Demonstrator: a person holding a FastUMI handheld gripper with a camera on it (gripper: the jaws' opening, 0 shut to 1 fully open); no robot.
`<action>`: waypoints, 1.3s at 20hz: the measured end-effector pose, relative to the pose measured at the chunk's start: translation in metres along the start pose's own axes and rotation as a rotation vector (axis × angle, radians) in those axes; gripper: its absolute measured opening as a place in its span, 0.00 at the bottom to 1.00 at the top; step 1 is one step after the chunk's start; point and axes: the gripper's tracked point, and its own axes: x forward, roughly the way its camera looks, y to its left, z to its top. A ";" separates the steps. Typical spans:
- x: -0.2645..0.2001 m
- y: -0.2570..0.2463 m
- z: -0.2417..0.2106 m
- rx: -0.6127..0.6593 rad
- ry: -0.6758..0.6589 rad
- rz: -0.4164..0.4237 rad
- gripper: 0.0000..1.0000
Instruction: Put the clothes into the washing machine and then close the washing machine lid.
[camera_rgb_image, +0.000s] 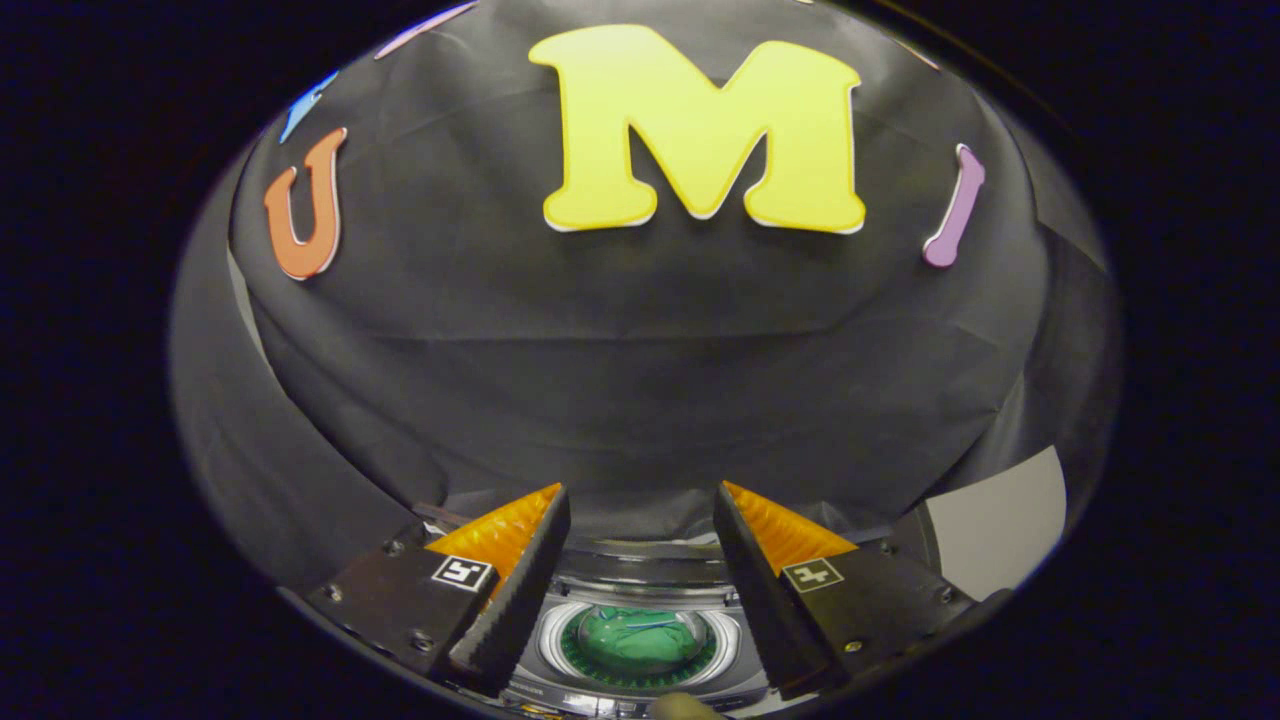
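— Where is your claw (640, 520) right now?

— You hold it above the washing machine (640, 640), and its two fingers are spread wide with nothing between them but air. They press on nothing. Each finger has a ridged, toothed inner face and carries one small square marker on its flat block.

— And the clothes?

— You can see one green bundle of clothes (637, 640) down inside the drum, low between your two fingers and beyond their tips. It is soft, crumpled cloth with folds, lying in a rough round heap, so you cannot pick out a long axis or say which way it points.

— What does the machine look like from there?

— You look straight down into its round mouth, which faces up at you. A smooth silvery ring frames the opening, and the drum's rim inside is edged with fine ribs. There is one machine and one opening. A darker curved band sits at the far side of the mouth; you cannot tell whether that is the lid. Behind it hangs the wrinkled black cloth wall (640, 380).
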 end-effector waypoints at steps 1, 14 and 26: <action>0.010 -0.002 0.000 -0.001 0.017 -0.019 0.91; 0.035 -0.013 -0.032 0.029 0.059 -0.072 0.92; 0.035 -0.016 -0.029 0.021 -0.085 -0.078 0.92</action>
